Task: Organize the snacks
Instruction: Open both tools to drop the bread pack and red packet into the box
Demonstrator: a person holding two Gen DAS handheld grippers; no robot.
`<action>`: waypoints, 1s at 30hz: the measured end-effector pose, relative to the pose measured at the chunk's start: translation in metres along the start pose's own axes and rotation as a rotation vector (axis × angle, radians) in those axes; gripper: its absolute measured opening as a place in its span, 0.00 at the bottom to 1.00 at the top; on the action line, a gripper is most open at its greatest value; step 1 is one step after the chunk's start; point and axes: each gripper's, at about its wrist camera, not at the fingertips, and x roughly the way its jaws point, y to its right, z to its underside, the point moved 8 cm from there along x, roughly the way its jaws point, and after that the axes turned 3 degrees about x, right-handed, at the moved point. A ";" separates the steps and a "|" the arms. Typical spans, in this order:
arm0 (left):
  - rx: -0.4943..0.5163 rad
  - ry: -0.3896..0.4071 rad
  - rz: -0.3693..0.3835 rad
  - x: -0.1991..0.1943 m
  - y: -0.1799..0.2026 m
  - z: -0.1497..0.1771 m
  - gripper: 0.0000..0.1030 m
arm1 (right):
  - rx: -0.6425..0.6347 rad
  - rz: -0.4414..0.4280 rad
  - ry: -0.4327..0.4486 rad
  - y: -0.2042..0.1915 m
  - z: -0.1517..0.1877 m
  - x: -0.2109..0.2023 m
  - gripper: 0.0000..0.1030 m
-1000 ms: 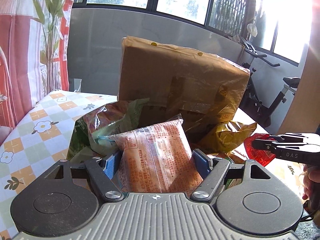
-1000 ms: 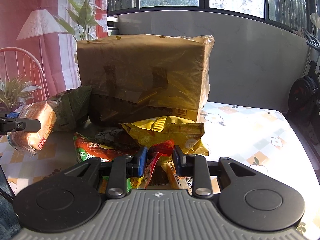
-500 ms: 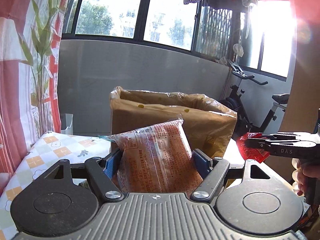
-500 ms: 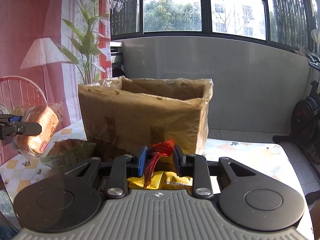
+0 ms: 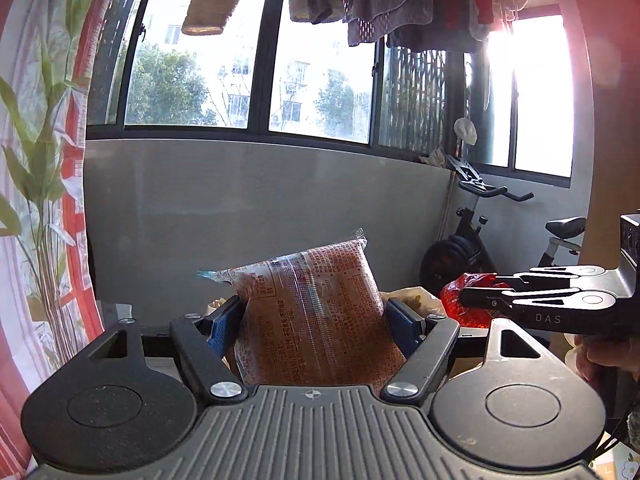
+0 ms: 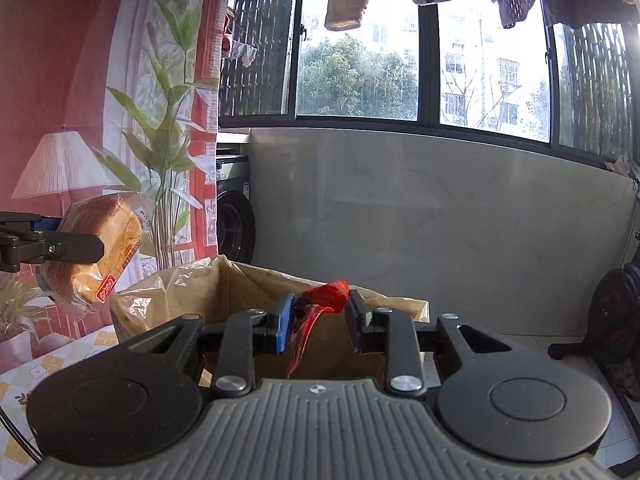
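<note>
Bread pkg (image 5: 316, 312), soft loaf in clear crinkly printed film, sits up in the air pinched betw. the left gripper (image 5: 316, 320) fingers, spread wide. Right gripper (image 6: 318, 322) fingers, narrow, pinch a thin glossy red wrapper (image 6: 320, 300) over the open box (image 6: 224, 292), stiff brown cardboard w/ plastic liner, at the checked surface (image 6: 60, 360) far edge. Neither is dropped in yet.

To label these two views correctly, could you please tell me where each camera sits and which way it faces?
Left wrist: sits on the left tongs, facing the window; they clamp a bread packet; a hand shows at right.
Right wrist: sits on the right tongs, facing the window over the lined box; they pinch a red wrapper.
Shared: both packets, each other's tongs.
</note>
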 end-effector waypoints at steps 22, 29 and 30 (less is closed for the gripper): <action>0.060 -0.166 -0.060 0.078 -0.023 0.016 0.75 | 0.027 0.052 -0.208 0.022 0.041 0.079 0.41; 0.066 -0.153 -0.057 0.064 -0.022 0.009 0.79 | 0.084 0.062 -0.191 0.026 0.038 0.060 0.57; 0.056 -0.153 -0.054 0.061 -0.022 0.009 0.79 | 0.087 0.060 -0.189 0.025 0.037 0.057 0.58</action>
